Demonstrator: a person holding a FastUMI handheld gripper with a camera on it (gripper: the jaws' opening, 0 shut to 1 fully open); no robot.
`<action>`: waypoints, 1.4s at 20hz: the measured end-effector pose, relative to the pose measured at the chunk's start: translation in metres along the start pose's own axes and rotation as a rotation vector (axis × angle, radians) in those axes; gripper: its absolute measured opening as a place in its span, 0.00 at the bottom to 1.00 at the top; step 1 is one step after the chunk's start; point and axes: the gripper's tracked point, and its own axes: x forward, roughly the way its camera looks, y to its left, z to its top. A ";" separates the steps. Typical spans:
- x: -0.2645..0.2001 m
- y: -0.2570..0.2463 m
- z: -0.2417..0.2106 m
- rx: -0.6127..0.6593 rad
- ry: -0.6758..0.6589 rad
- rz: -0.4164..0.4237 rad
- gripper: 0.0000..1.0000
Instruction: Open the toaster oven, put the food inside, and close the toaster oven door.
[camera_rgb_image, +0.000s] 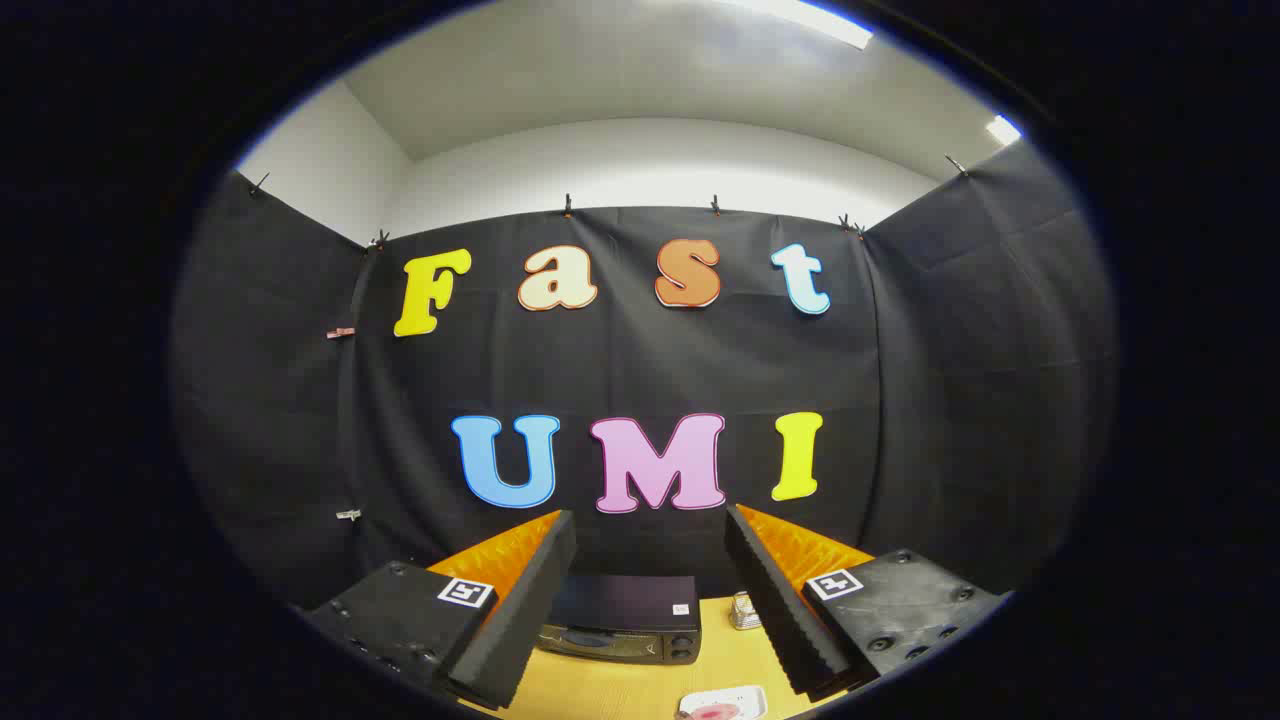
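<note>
A black toaster oven (625, 618) stands on the wooden table (620, 690) against the booth's black cloth wall, seen between my two fingers and well beyond them. Its door looks closed, with knobs on its right side. My gripper (650, 600) is held high above the table and stands open, its fingers (520, 610) wide apart with nothing between them. Nearer to me than the oven, a white plate (722, 703) with pink food on it lies on the table, toward my right finger.
A small clear glass jar (744, 610) stands on the table just right of the toaster oven, close to the wall. Black cloth walls enclose the booth on the left, back and right.
</note>
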 end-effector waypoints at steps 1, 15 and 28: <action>0.001 0.001 0.000 0.003 0.000 0.003 0.97; 0.004 -0.016 -0.004 0.004 -0.001 -0.029 0.98; 0.004 -0.020 -0.006 0.003 0.011 -0.030 0.97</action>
